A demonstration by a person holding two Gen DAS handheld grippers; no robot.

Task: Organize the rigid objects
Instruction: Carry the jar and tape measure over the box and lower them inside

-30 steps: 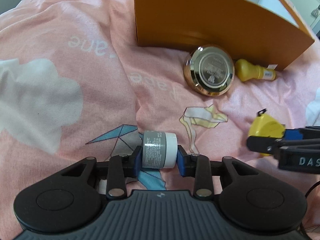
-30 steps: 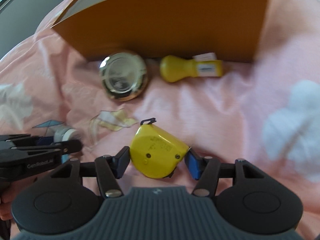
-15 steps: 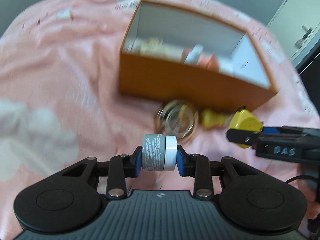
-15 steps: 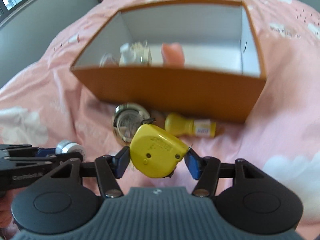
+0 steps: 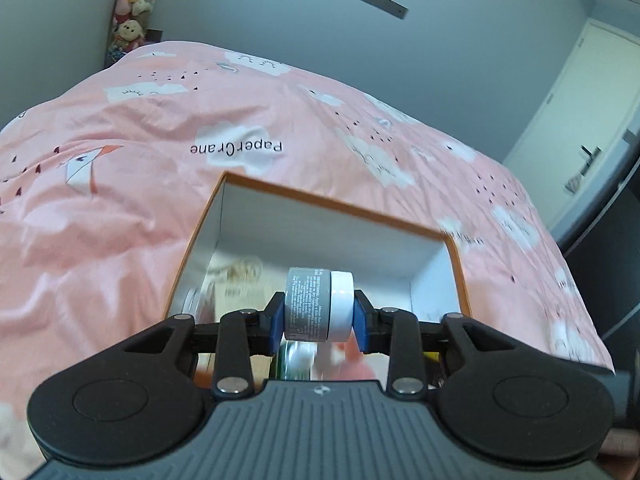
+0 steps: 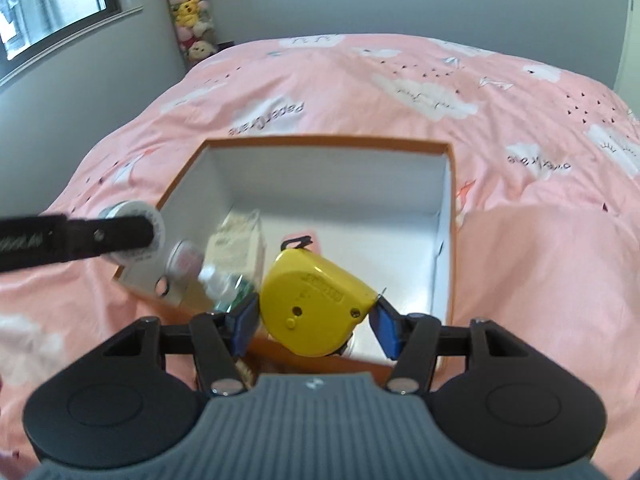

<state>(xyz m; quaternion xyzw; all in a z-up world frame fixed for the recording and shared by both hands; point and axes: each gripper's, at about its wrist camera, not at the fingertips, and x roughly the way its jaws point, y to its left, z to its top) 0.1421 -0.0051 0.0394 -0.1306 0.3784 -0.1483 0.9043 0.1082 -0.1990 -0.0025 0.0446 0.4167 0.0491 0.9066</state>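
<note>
While bedding filled view earlier, both hand-held grippers now over orange box [image 6: 450, 216]: left [image 5: 319, 314] pinching jar [image 5: 319, 305], right [image 6: 316, 318] seemingly gripping tape measure [image 6: 316, 302].

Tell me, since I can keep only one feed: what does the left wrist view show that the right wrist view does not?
Only the left wrist view shows the door with its handle, and the left gripper shut on the gray jar with a white lid, label facing the camera. Only the right wrist view shows the window and the right gripper shut on the yellow tape measure. Both show the open orange box, blurred items inside it, the pink bedspread and the plush toys.
</note>
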